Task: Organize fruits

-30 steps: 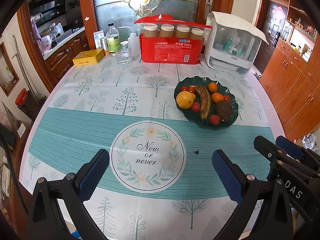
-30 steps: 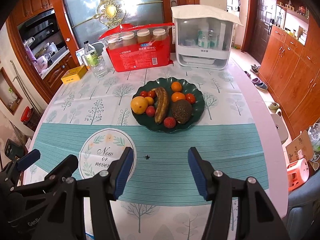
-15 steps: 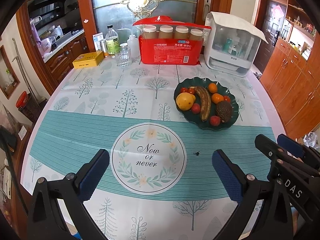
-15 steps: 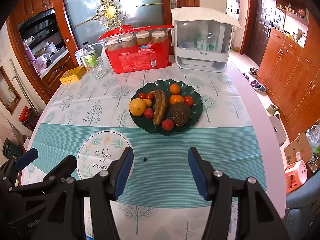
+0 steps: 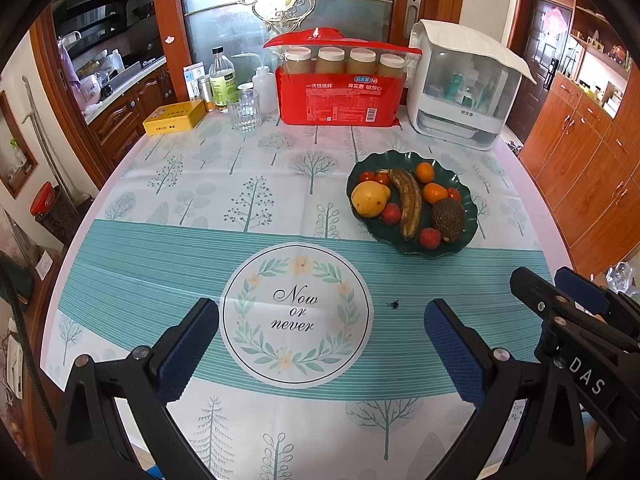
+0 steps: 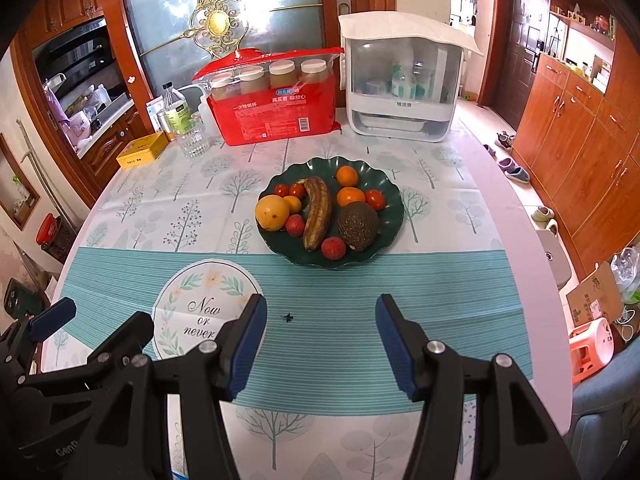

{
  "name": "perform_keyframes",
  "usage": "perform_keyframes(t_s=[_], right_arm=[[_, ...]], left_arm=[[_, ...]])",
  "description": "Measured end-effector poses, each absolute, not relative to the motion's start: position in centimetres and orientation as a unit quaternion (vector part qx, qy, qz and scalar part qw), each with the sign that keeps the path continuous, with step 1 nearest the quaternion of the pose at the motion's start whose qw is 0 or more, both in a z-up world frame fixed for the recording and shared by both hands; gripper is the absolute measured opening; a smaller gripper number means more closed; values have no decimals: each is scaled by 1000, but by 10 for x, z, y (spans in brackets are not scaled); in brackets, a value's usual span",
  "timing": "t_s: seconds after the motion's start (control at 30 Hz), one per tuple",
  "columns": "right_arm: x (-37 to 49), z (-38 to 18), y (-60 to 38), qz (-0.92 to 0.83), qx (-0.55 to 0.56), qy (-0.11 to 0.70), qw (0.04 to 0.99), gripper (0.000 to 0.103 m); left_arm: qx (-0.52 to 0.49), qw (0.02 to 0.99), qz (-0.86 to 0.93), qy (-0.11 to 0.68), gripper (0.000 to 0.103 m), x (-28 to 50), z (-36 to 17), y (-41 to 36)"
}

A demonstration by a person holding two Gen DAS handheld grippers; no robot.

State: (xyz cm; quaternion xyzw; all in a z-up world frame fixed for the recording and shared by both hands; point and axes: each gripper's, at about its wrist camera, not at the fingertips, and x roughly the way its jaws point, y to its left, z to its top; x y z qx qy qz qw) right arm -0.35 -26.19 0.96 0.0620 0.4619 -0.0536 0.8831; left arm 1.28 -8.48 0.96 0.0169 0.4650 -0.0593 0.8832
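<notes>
A dark green plate (image 6: 394, 216) (image 5: 472, 216) on the table holds a brown banana (image 6: 318, 212) (image 5: 409, 204), a yellow orange (image 6: 272, 213) (image 5: 369, 199), an avocado (image 6: 357, 226) (image 5: 448, 220), small oranges, tomatoes and lychees. My left gripper (image 5: 320, 344) is open and empty, low over the round "Now or never" print, left of and nearer than the plate. My right gripper (image 6: 320, 340) is open and empty over the teal stripes, in front of the plate. Each gripper shows at the edge of the other's view.
At the table's back stand a red pack of paper cups (image 5: 340, 88), a white storage box (image 5: 464, 88), a glass (image 5: 244, 110), bottles and a yellow tin (image 5: 174, 117). A small dark speck (image 6: 288, 317) lies on the cloth. Wooden cabinets line the right.
Both views have shifted slightly: the table contents sit a little lower in frame, as the grippers tilt or ease forward. Both grippers stay open and empty.
</notes>
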Motion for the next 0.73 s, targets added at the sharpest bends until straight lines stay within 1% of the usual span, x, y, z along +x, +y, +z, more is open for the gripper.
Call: perform_keyframes(t_s=[0.73], right_arm=[[-5,6,-263,-55,62,464,882,57]], left_arm=[[18,879,-61,472,102,13,2,-80]])
